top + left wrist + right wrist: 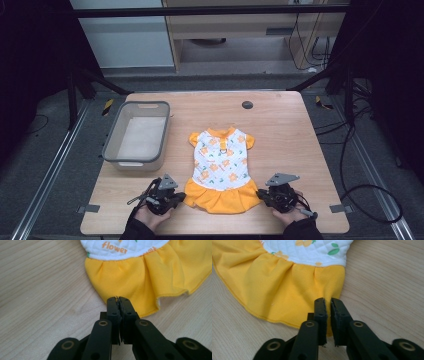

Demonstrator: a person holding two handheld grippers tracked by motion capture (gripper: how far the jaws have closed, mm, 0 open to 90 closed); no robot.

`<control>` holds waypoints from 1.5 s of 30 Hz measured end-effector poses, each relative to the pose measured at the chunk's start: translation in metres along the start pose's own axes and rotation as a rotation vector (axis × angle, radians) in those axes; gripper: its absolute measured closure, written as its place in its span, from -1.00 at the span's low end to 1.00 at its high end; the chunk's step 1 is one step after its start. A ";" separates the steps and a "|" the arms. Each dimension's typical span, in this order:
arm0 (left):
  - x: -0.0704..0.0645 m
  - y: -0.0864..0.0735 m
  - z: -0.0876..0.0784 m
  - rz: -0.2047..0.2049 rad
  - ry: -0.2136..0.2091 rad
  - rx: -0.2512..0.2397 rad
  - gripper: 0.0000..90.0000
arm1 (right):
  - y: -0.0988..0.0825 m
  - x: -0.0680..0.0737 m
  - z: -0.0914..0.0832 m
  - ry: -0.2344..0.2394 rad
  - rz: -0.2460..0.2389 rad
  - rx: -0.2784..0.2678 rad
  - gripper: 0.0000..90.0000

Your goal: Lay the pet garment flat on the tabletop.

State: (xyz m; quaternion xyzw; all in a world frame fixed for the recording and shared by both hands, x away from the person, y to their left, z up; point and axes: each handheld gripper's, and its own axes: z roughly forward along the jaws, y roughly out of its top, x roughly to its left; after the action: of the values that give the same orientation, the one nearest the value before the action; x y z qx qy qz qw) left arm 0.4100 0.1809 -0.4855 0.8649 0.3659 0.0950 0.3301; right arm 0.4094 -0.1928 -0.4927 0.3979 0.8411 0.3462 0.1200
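The little dress (220, 167) lies flat on the table (280, 130), just to the right of the grey tub (137, 135), its yellow skirt (150, 277) toward the person. At the skirt's left corner the left gripper (118, 299) has its jaws pressed together on the hem. At the skirt's right corner the right gripper (327, 301) pinches the edge, with a thin slit showing between its jaws. Both hands rest on the table.
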 end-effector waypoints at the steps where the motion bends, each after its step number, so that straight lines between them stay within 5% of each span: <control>1: -0.001 0.000 -0.002 0.006 0.006 -0.012 0.81 | -0.001 0.000 -0.001 -0.003 -0.001 0.004 0.75; 8: 0.006 0.009 -0.021 0.014 0.053 -0.149 0.26 | 0.003 -0.005 -0.012 -0.037 0.004 -0.100 0.52; 10: 0.013 0.022 -0.023 -0.014 0.061 -0.201 0.25 | 0.014 -0.014 -0.013 -0.064 0.019 -0.159 0.56; 15: 0.019 0.050 -0.005 0.018 0.104 -0.257 0.28 | 0.032 -0.027 -0.002 -0.075 0.066 -0.225 0.74; 18: 0.022 0.068 0.016 0.019 0.119 -0.254 0.29 | 0.044 -0.031 0.009 -0.056 0.089 -0.248 0.81; 22: 0.026 0.081 0.046 -0.013 0.089 -0.244 0.33 | 0.058 -0.033 0.030 -0.029 0.085 -0.252 0.84; 26: 0.029 0.081 0.063 -0.020 0.101 -0.204 0.39 | 0.062 -0.028 0.052 -0.009 0.071 -0.214 0.86; 27: 0.032 0.079 0.069 -0.022 0.113 -0.154 0.41 | 0.062 -0.026 0.057 -0.013 0.058 -0.192 0.87; 32: 0.036 0.073 0.072 -0.023 0.121 -0.124 0.44 | 0.059 -0.026 0.069 -0.054 0.033 -0.124 0.89; 45: 0.036 0.072 0.070 -0.028 0.144 -0.148 0.33 | 0.062 -0.030 0.068 -0.071 0.038 -0.171 0.85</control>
State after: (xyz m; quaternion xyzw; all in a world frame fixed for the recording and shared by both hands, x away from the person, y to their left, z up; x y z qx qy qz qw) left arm 0.5045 0.1338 -0.4957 0.8239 0.3926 0.1791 0.3673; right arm 0.4979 -0.1549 -0.5029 0.4143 0.7959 0.4047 0.1765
